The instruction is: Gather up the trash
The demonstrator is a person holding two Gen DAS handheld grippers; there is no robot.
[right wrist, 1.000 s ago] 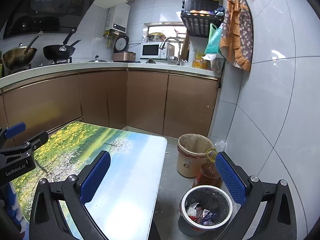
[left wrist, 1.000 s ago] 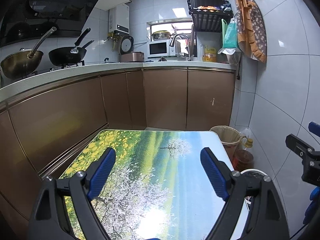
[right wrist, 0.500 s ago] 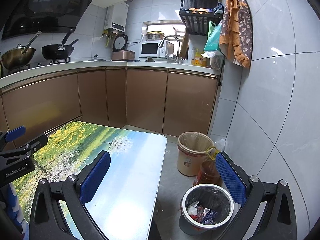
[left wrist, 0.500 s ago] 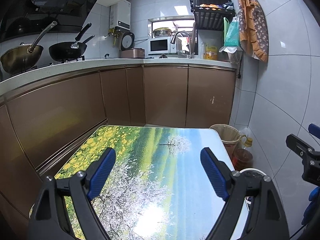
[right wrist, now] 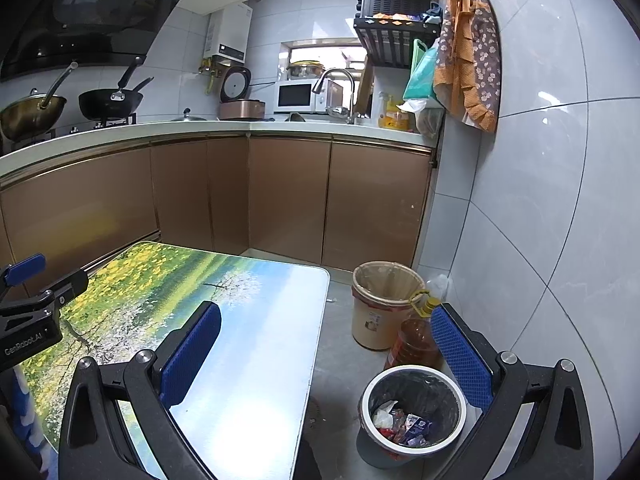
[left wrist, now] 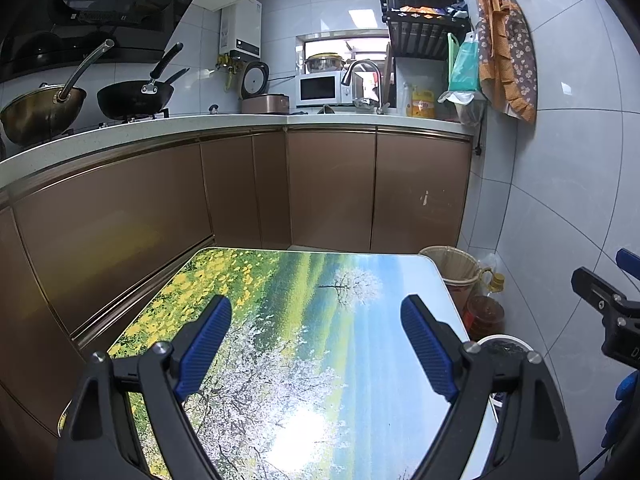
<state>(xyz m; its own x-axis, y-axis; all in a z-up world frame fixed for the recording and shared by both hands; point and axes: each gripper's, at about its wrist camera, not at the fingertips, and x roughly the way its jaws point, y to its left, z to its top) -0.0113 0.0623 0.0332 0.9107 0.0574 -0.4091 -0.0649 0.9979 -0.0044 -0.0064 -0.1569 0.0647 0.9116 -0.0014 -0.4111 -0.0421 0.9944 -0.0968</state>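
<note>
1. I hold both grippers over the printed table [left wrist: 304, 344] in a narrow kitchen; the left gripper [left wrist: 316, 344] fills the lower frame of its own view, jaws spread wide with nothing between them.
2. The right gripper [right wrist: 326, 354], low in its view, also stands wide and empty, straddling the table's edge and the floor.
3. The trash I can see lies inside the round bin [right wrist: 414, 416] at lower right: crumpled wrappers at the bottom.
4. A lined basket [right wrist: 384, 304] and an oil bottle [right wrist: 416, 340] stand just beyond it.
5. No loose litter shows on the table, so I judge collection looks done or paused; next calls for searching the floor.
</note>
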